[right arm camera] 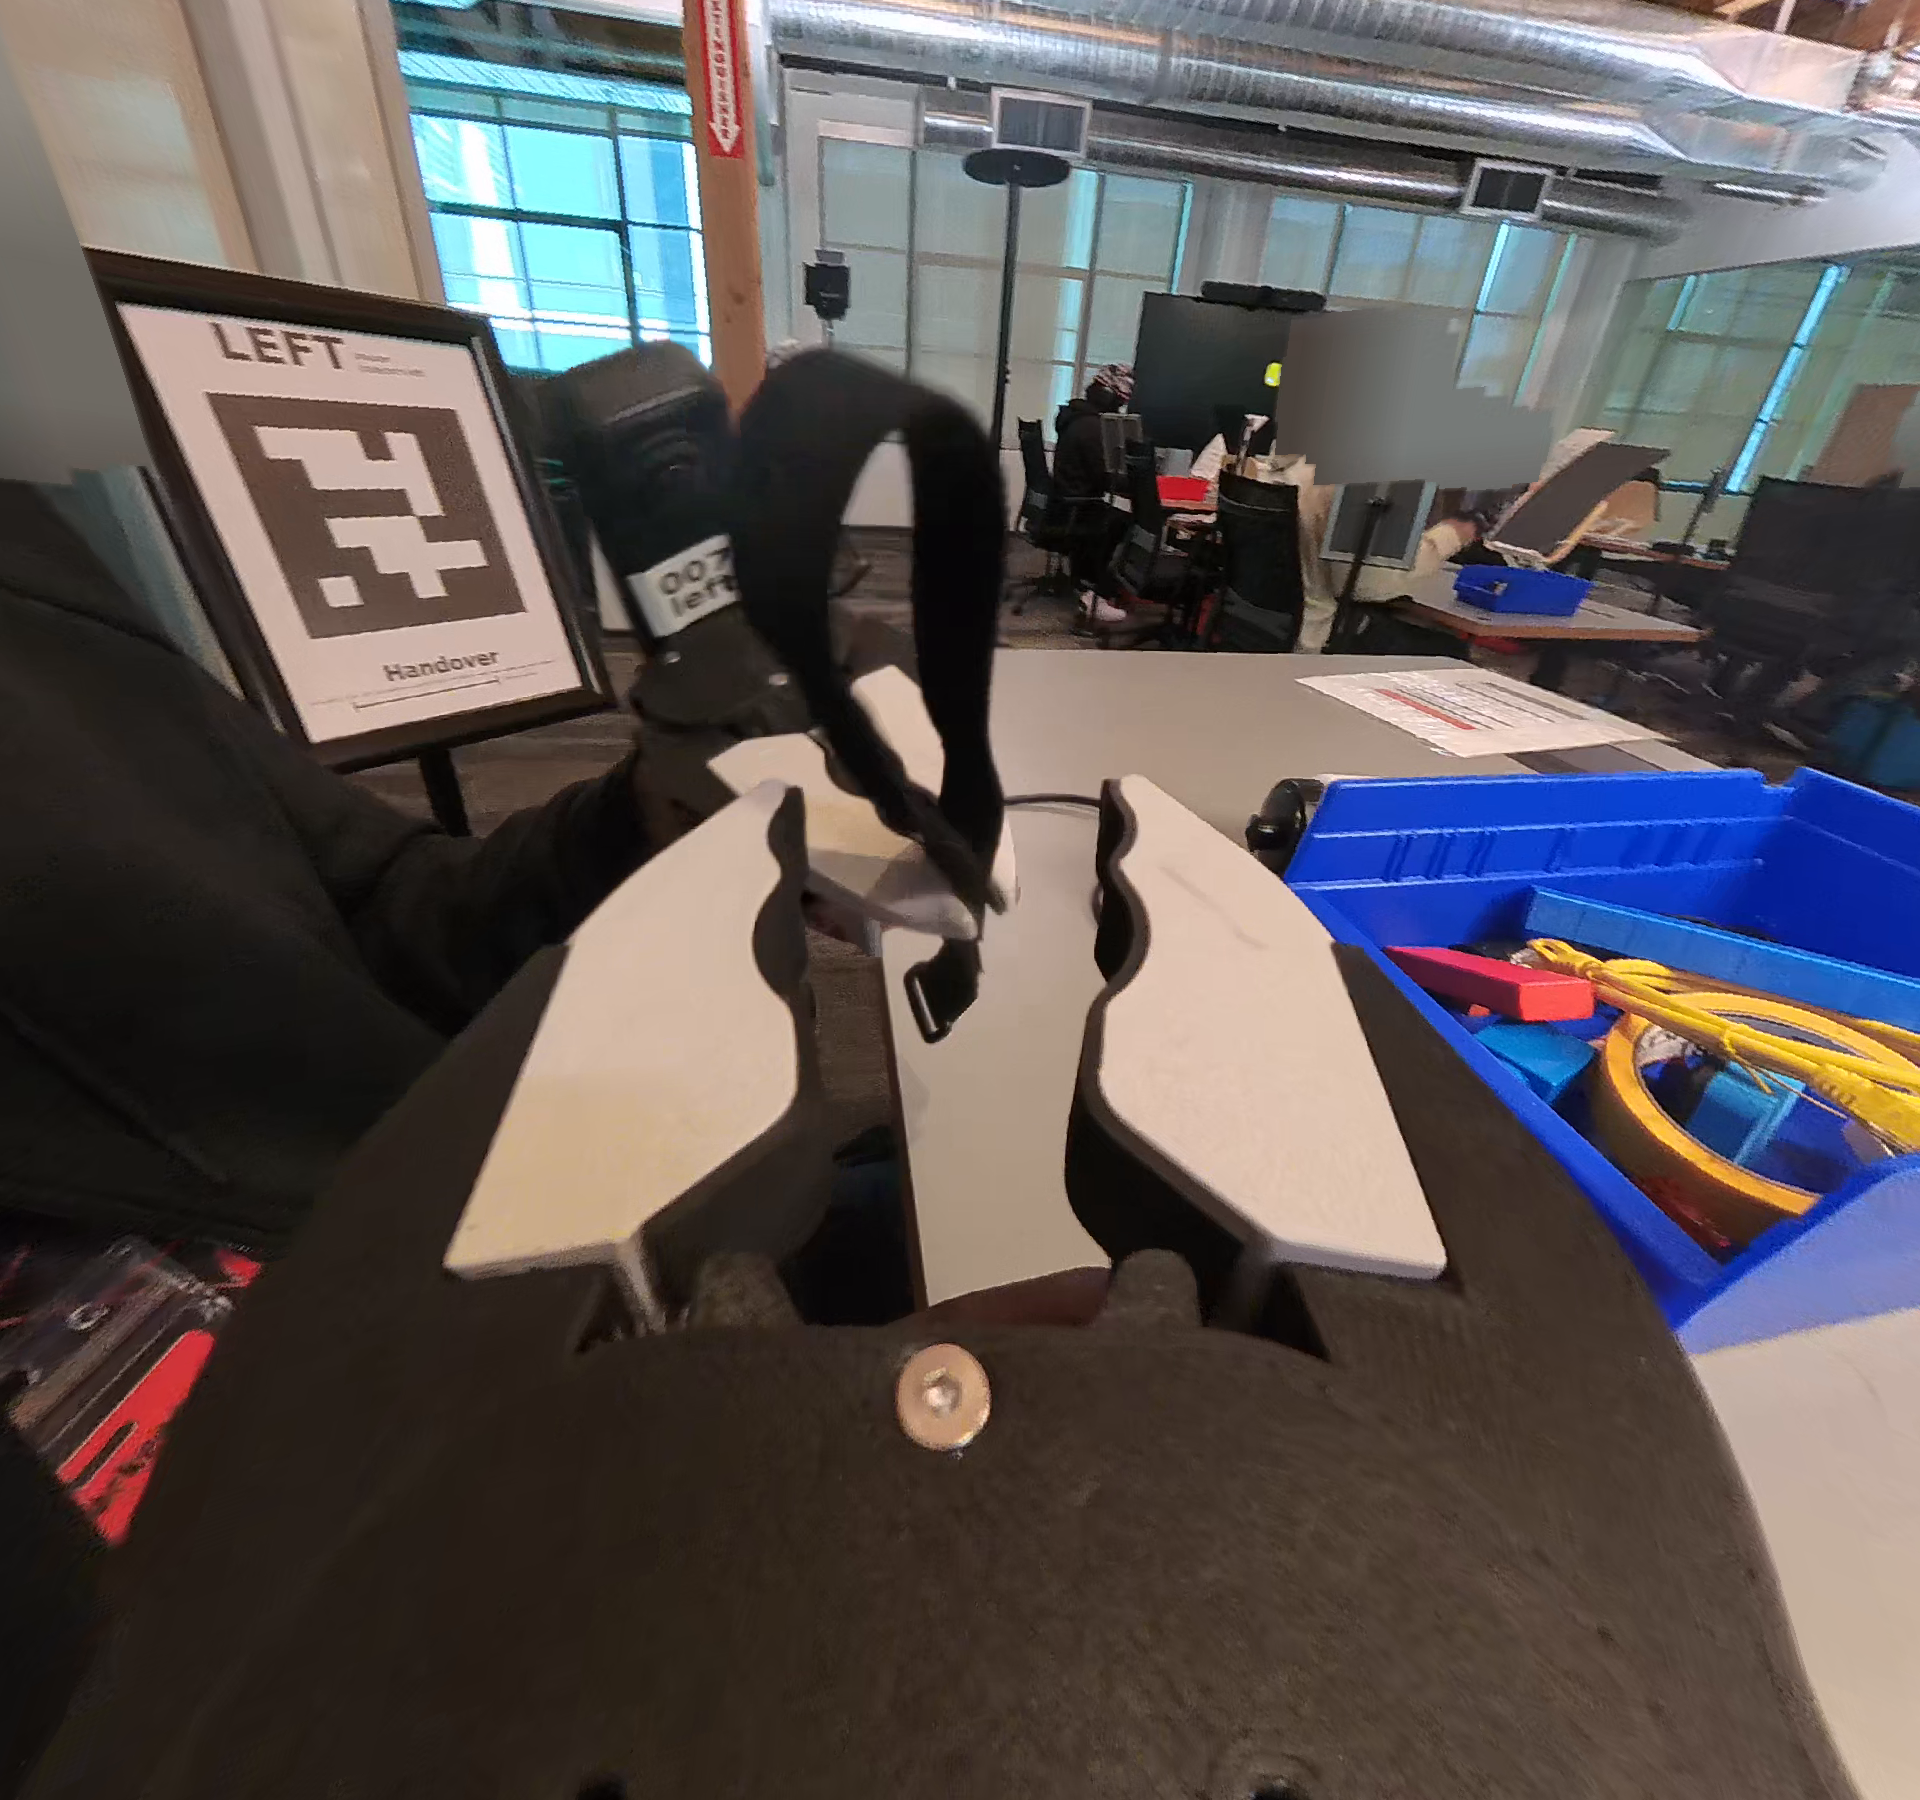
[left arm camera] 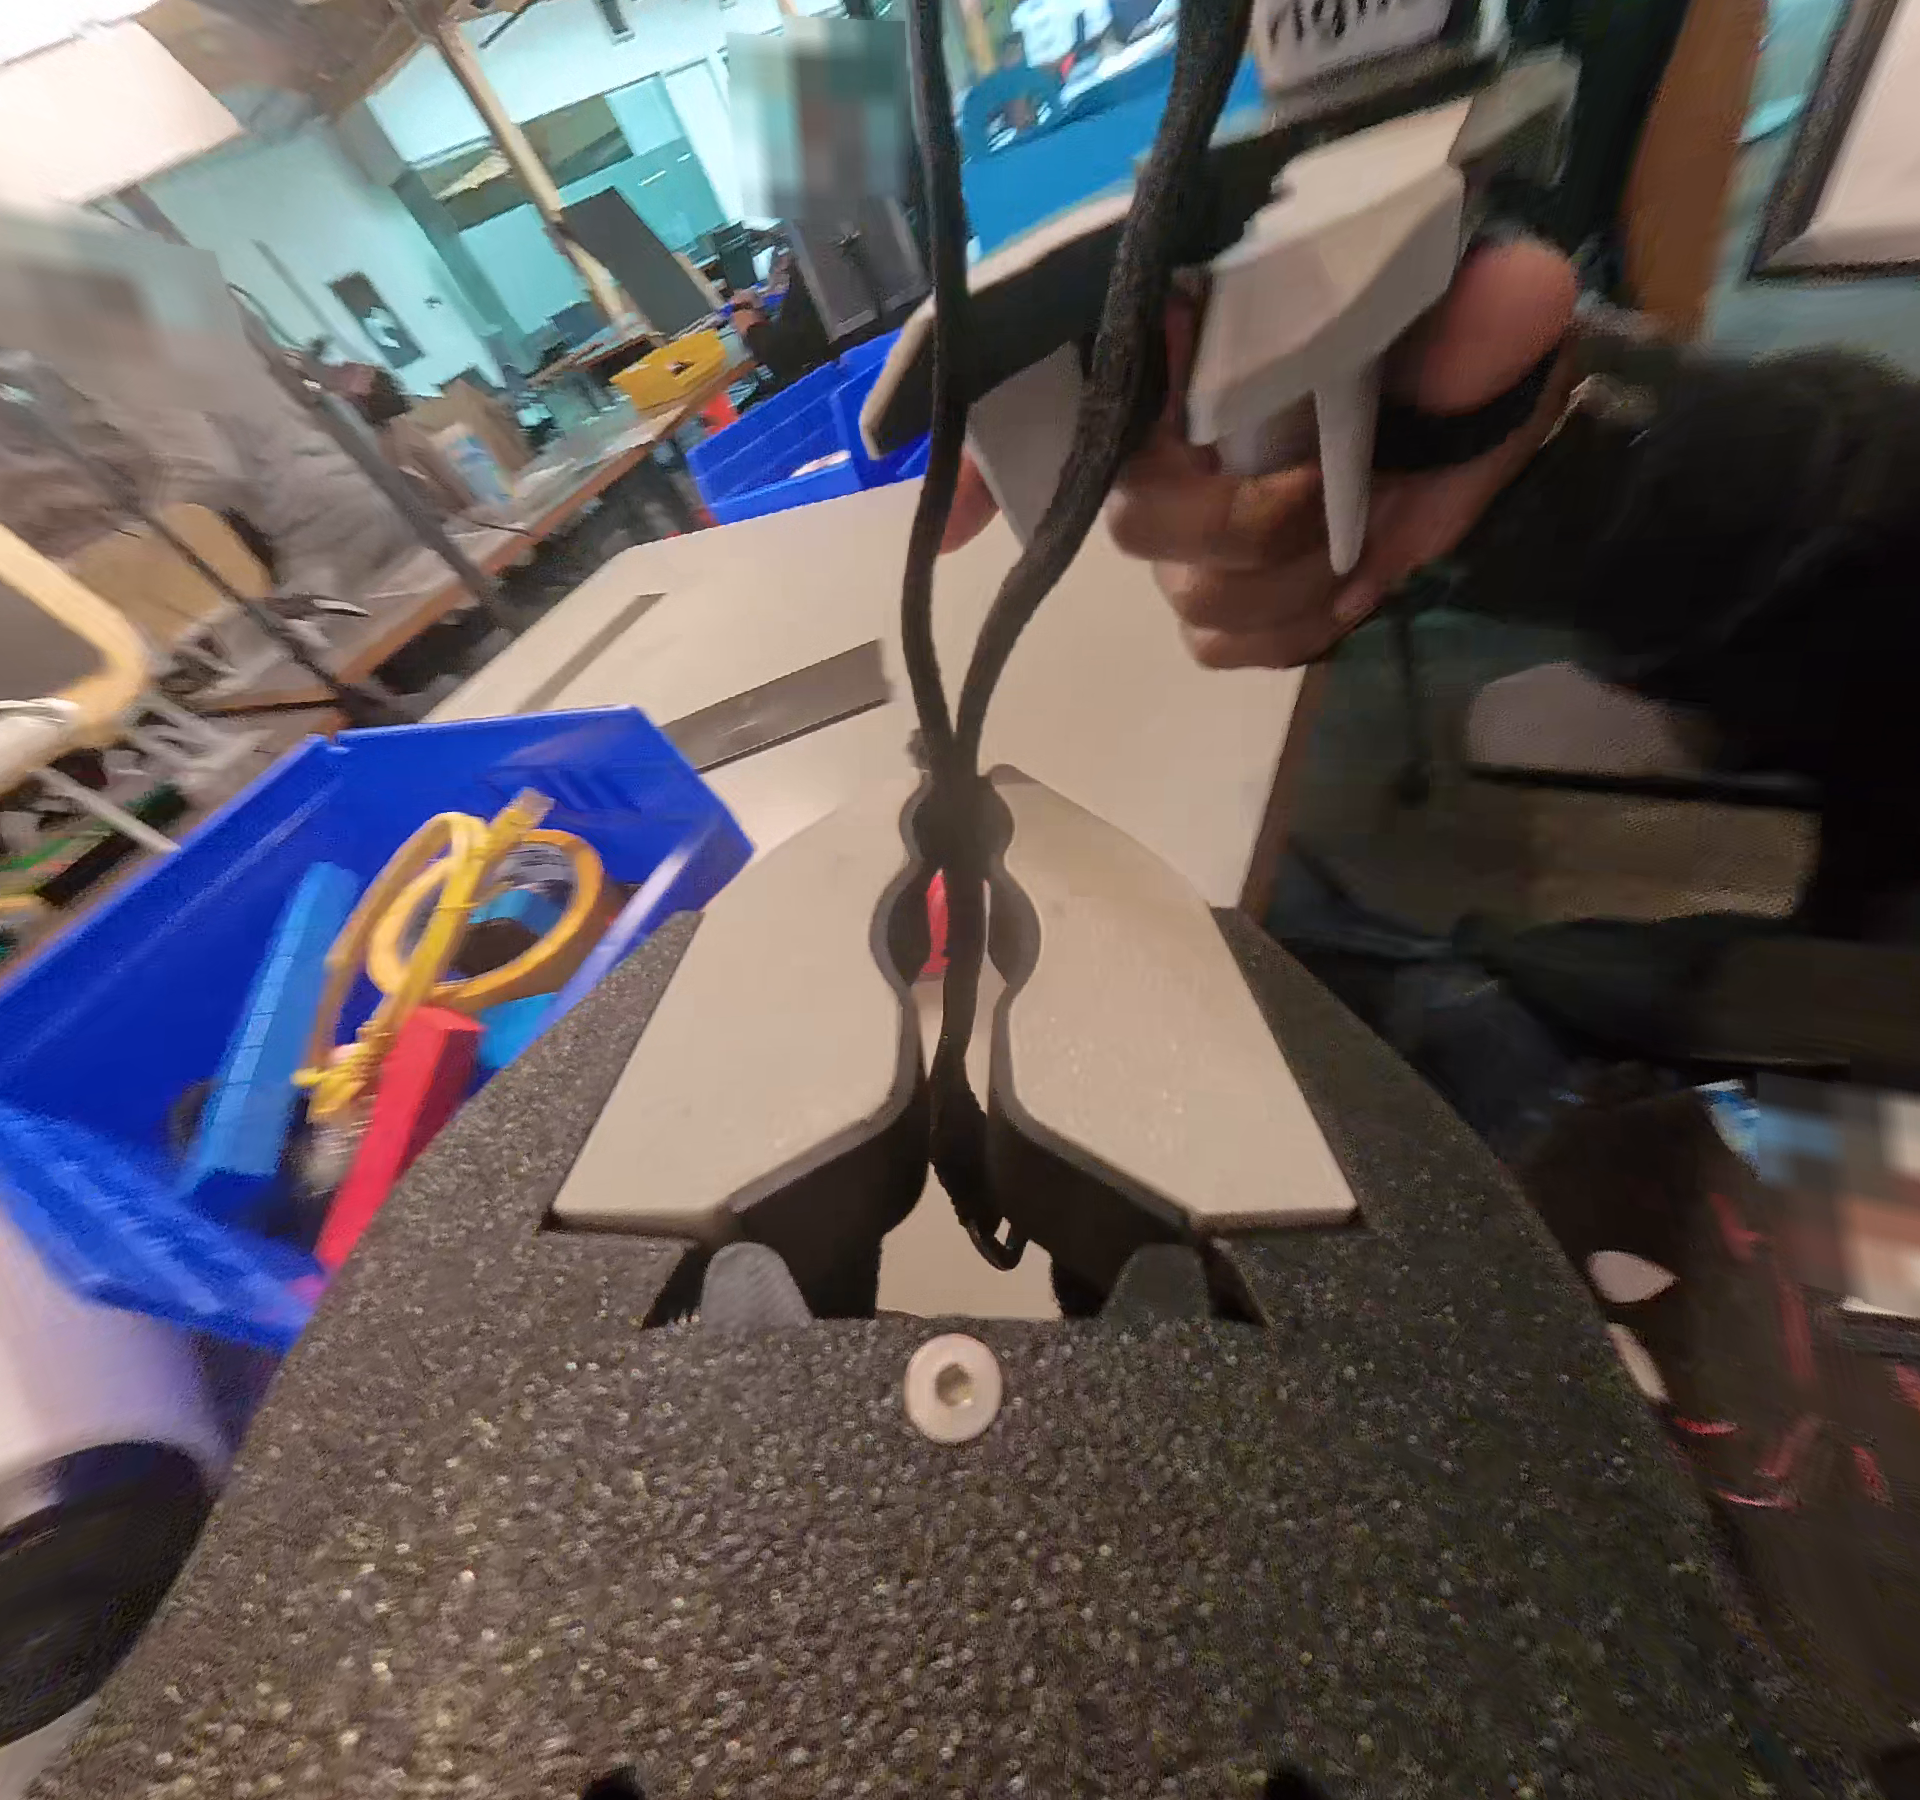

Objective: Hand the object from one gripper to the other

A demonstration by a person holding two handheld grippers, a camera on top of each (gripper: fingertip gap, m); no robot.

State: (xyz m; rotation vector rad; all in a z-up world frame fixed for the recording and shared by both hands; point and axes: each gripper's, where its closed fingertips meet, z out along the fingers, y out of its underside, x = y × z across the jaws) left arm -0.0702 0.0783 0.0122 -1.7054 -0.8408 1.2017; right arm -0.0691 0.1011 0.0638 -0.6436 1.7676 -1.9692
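We find the left hand-held gripper (left arm camera: 954,815) clamped on the black strap (left arm camera: 940,524), its loop standing above the tabletop (right arm camera: 1143,711), presented for transfer. The right hand-held gripper (right arm camera: 951,851) faces the strap, jaws apart, empty.

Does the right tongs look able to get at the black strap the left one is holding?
Probably yes. The right tongs are open and face the black strap, whose loop stands free above the shut left tongs.

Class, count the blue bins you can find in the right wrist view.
2. One large blue bin sits on the near table, right of the right gripper; a smaller blue bin rests on a far table. Others may be hidden.
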